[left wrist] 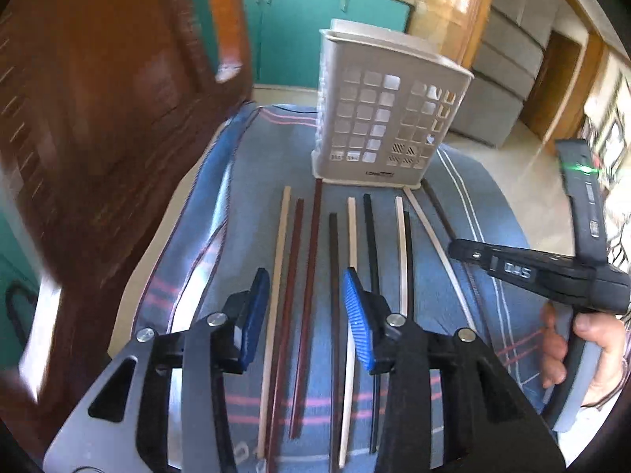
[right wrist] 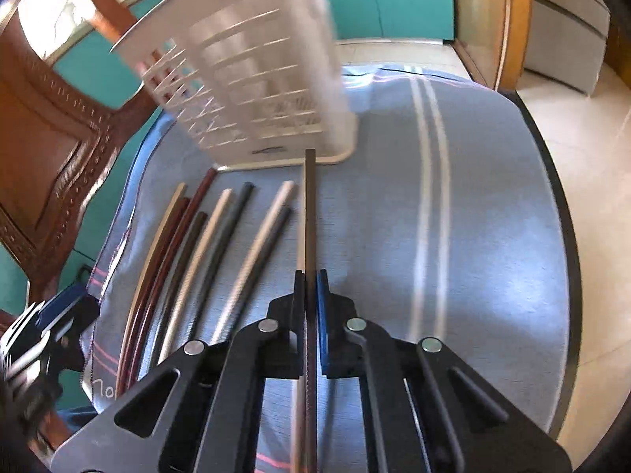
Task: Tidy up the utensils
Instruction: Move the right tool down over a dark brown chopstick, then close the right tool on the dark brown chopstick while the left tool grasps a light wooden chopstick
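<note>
Through my left wrist camera, my left gripper (left wrist: 305, 311) hangs over the row of chopsticks (left wrist: 311, 276) laid side by side on the blue striped cloth (left wrist: 485, 197). My blue pads are part-spread and press on nothing; a pale stick and two reddish ones run between them, and a dark one passes just inside the right pad, all lying on the cloth below. Straight ahead of my fingertips, past the far ends of the sticks, stands the white slotted holder (left wrist: 378, 118), upright and touching the tips of a few. Off to my right, my other hand (left wrist: 583, 347) carries the right gripper down toward the outermost sticks.

Through my right wrist camera, my right gripper (right wrist: 311, 287) has its pads pressed together on a dark chopstick (right wrist: 310, 205), with a pale one seemingly caught beside it, though blur keeps me from being sure. The stick points ahead from my fingertips toward the holder's base. The other sticks lie to the left of my fingers, bare cloth to the right.

I judge this the pick-up step on the right. Next I must lift the stick clear, tip it upright and lower it into the holder's open top, while my left pads settle around one stick, not several.
</note>
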